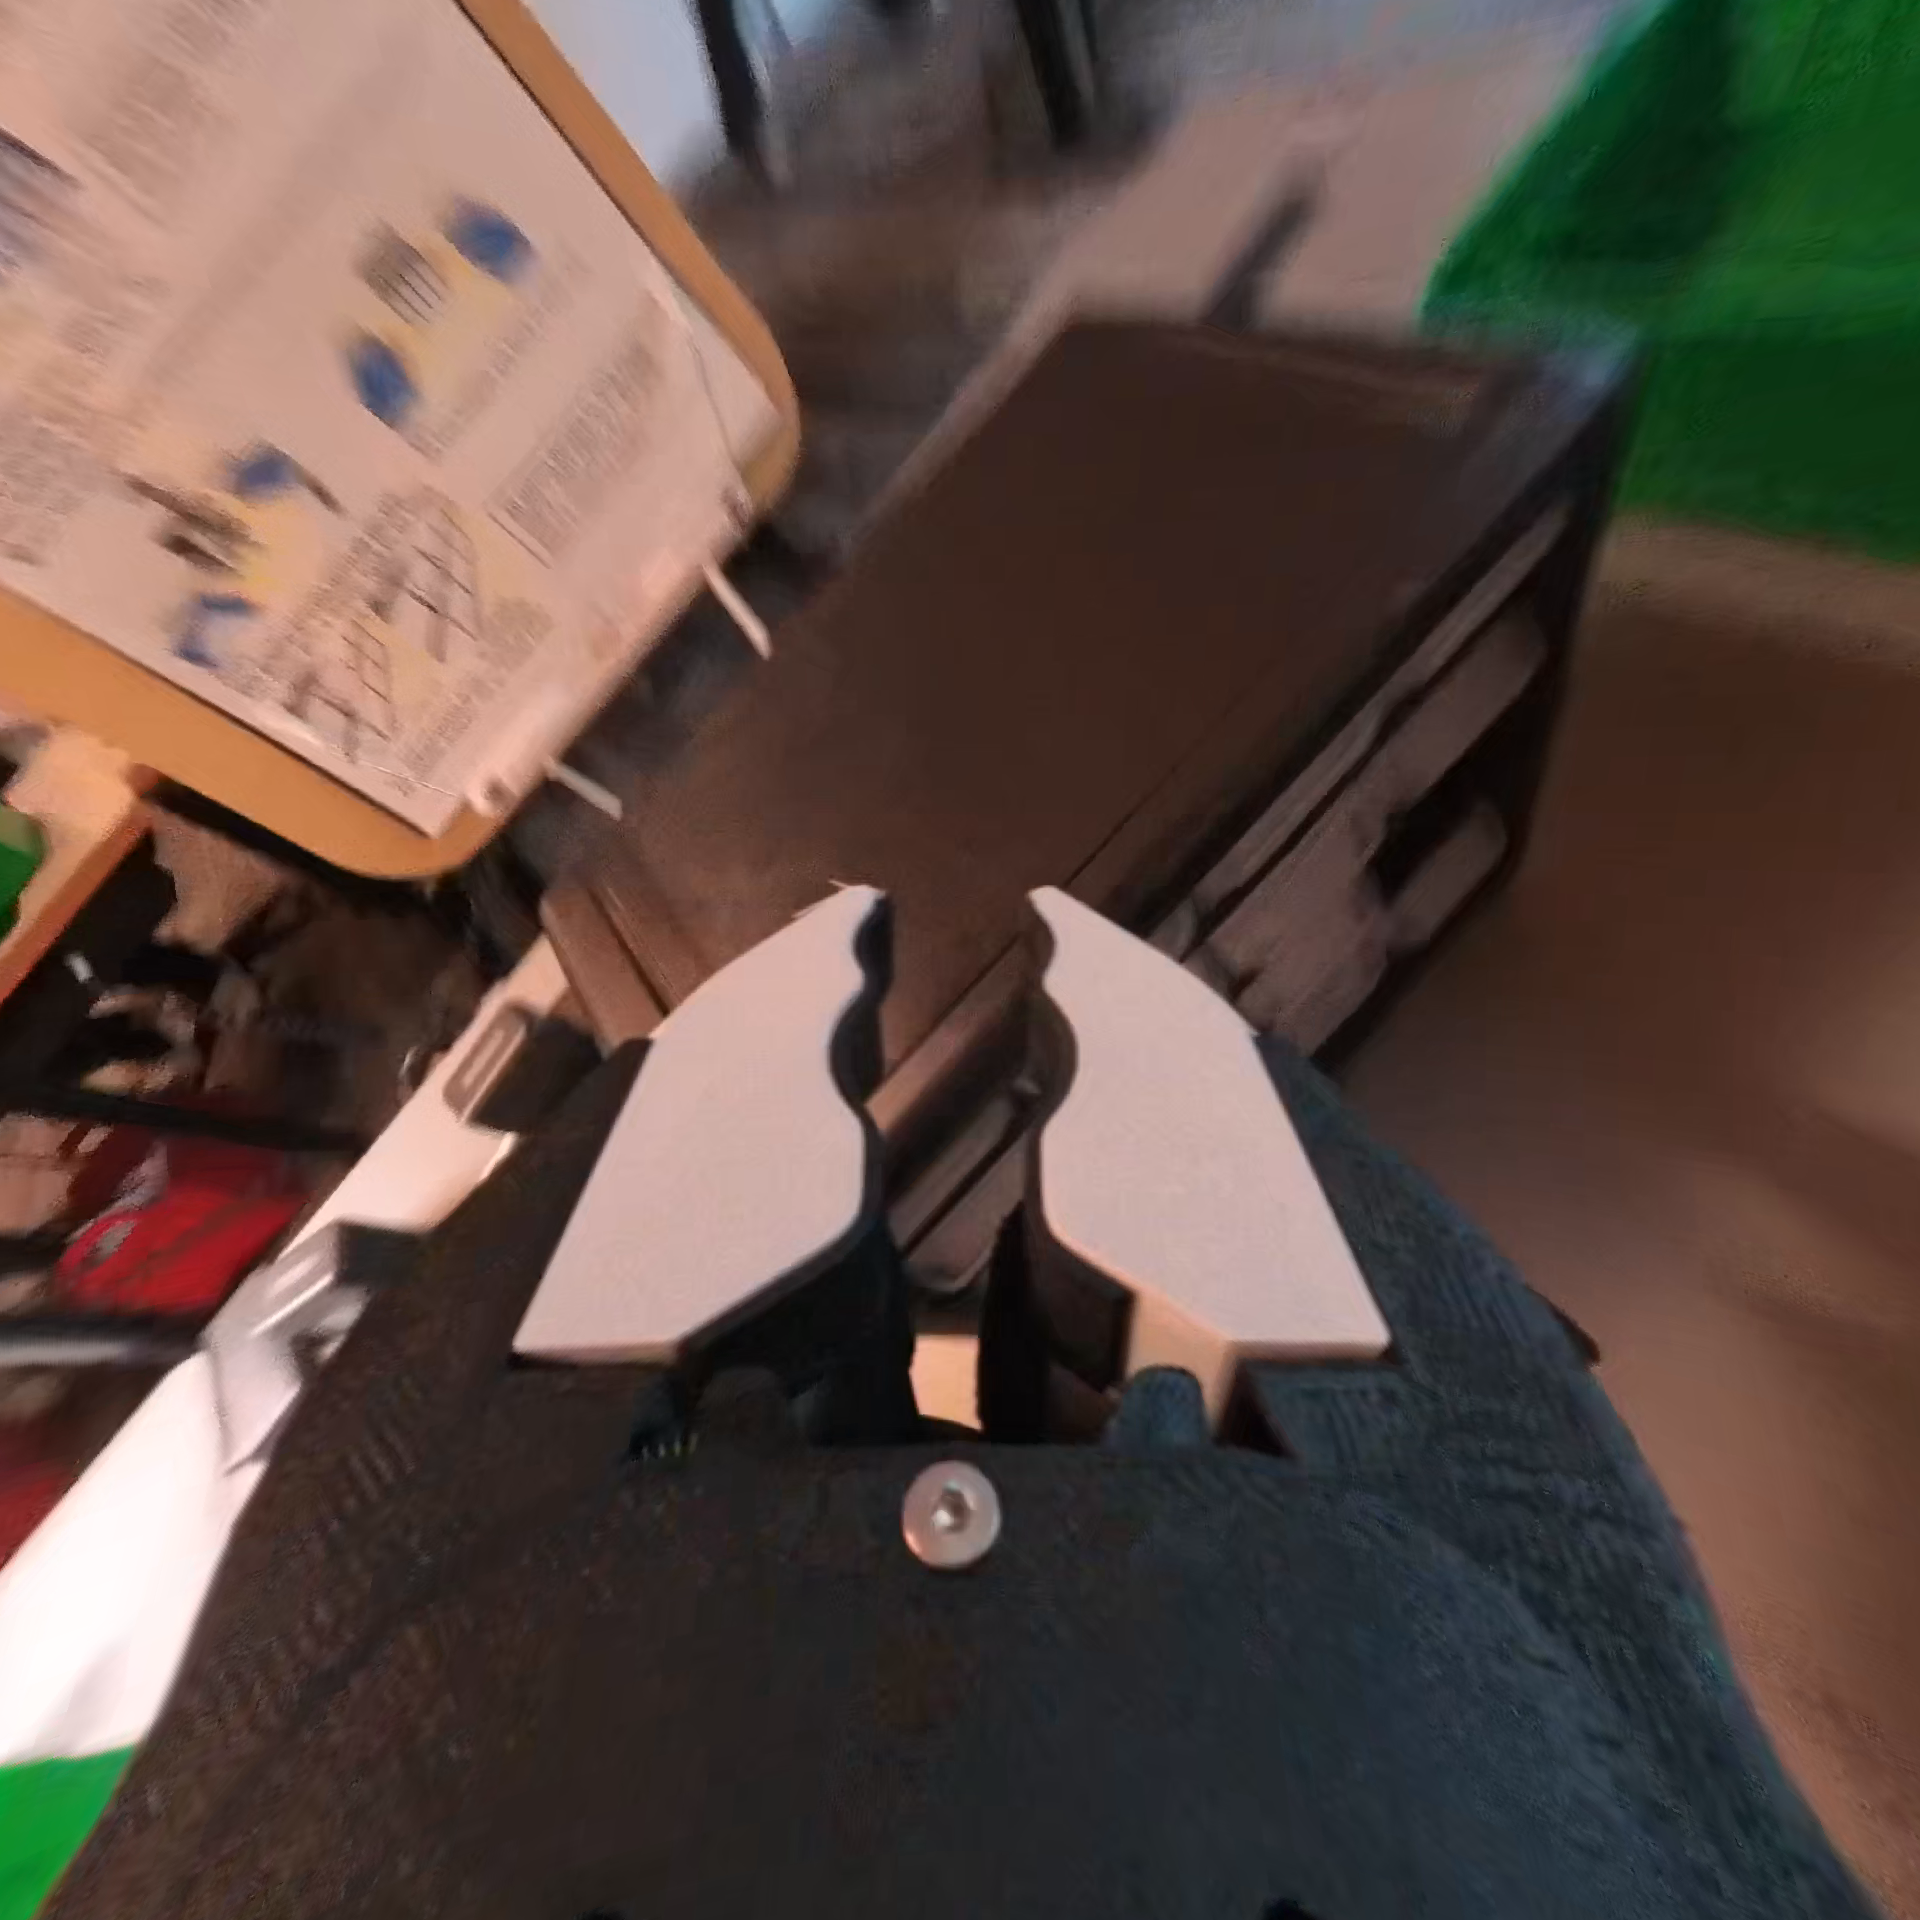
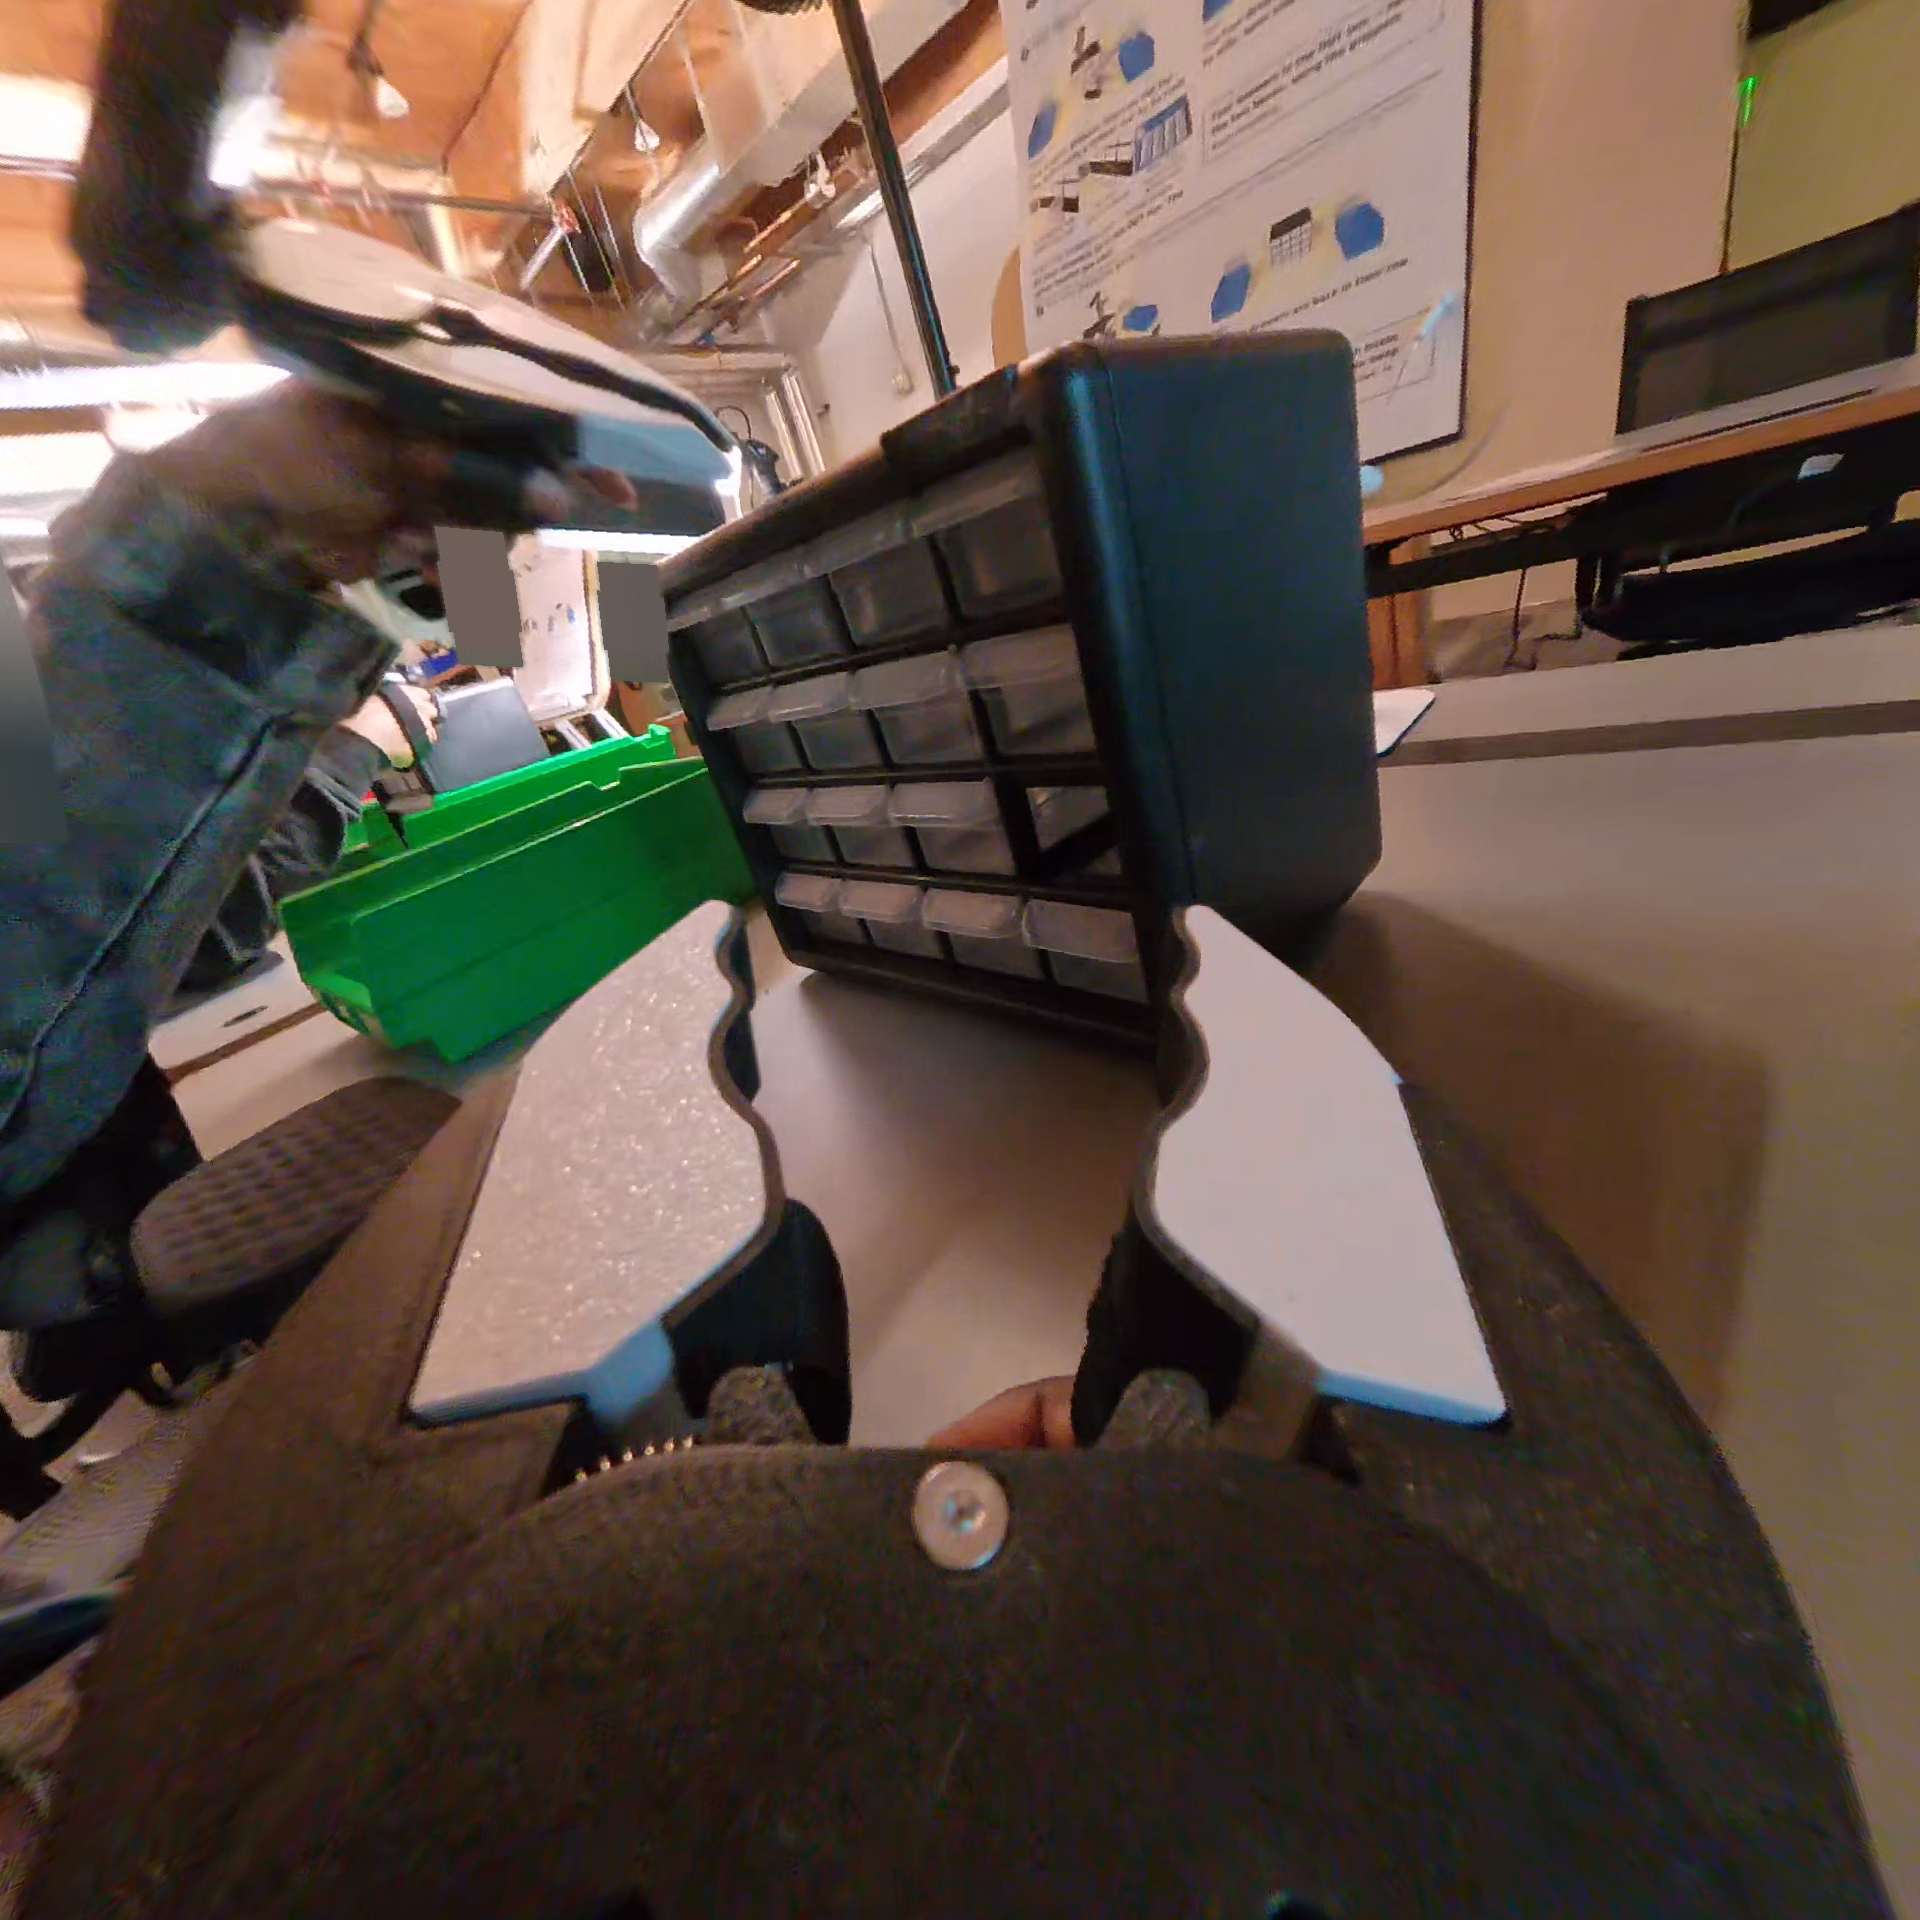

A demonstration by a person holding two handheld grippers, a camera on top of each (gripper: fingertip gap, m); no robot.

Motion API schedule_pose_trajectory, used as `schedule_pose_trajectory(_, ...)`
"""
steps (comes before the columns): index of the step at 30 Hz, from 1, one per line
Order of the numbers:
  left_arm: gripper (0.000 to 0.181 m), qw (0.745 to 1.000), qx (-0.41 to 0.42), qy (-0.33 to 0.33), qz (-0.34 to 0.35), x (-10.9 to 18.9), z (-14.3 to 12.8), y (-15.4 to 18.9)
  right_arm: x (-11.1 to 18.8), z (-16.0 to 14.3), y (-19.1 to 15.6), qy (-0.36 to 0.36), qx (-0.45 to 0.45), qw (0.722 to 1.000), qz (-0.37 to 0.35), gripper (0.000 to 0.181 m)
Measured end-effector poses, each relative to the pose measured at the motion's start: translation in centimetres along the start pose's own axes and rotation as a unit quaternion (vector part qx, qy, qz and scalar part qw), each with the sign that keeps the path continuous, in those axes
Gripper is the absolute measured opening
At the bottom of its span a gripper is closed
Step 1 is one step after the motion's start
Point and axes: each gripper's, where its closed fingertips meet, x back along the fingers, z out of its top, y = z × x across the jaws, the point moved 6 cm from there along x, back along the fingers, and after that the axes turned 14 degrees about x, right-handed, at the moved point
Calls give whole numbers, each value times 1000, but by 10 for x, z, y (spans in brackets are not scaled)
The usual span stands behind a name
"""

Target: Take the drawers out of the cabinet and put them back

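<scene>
A black cabinet (image 2: 1226, 623) with four rows of small clear drawers (image 2: 914, 717) stands tilted on the grey table (image 2: 1621, 935). The right slot of the third row (image 2: 1060, 821) looks dark, its drawer set back or askew. My right gripper (image 2: 961, 920) is open and empty, low over the table just in front of the bottom row. My left gripper (image 1: 961, 904) is closed on the cabinet's top edge (image 1: 1143, 623); this view is blurred. It also shows in the right wrist view (image 2: 582, 436), blurred, at the cabinet's upper left corner.
A green bin (image 2: 499, 894) lies on the table left of the cabinet. A person in a dark jacket (image 2: 156, 675) and a chair armrest (image 2: 281, 1174) are at the left. A poster (image 2: 1236, 187) hangs behind, with a desk and monitor (image 2: 1766, 332) at far right.
</scene>
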Motion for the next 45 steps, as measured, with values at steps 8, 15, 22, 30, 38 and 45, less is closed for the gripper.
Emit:
schedule_pose_trajectory(8, 48, 921, 188, 340, 29, 137, -115, 46, 3, 2, -1, 16, 16, 1000, -12, 74)
schedule_pose_trajectory(15, 91, 859, 210, 409, 224, 215, -170, -19, 8, 5, -4, 42, 41, 998, -30, 72)
schedule_pose_trajectory(22, 65, 861, 211, 309, 345, 243, -222, -68, 10, 6, -3, 51, 38, 997, -36, 69)
schedule_pose_trajectory(30, 47, 924, 221, 116, 291, 225, -254, -102, 11, 6, -1, 58, 32, 997, -40, 66)
schedule_pose_trajectory(38, 6, 933, 245, -203, 165, 179, -282, -161, 12, 6, -2, 62, 37, 996, -43, 65)
schedule_pose_trajectory(45, 44, 873, 254, -380, 171, 143, -322, -183, 12, 6, -2, 63, 37, 997, -40, 64)
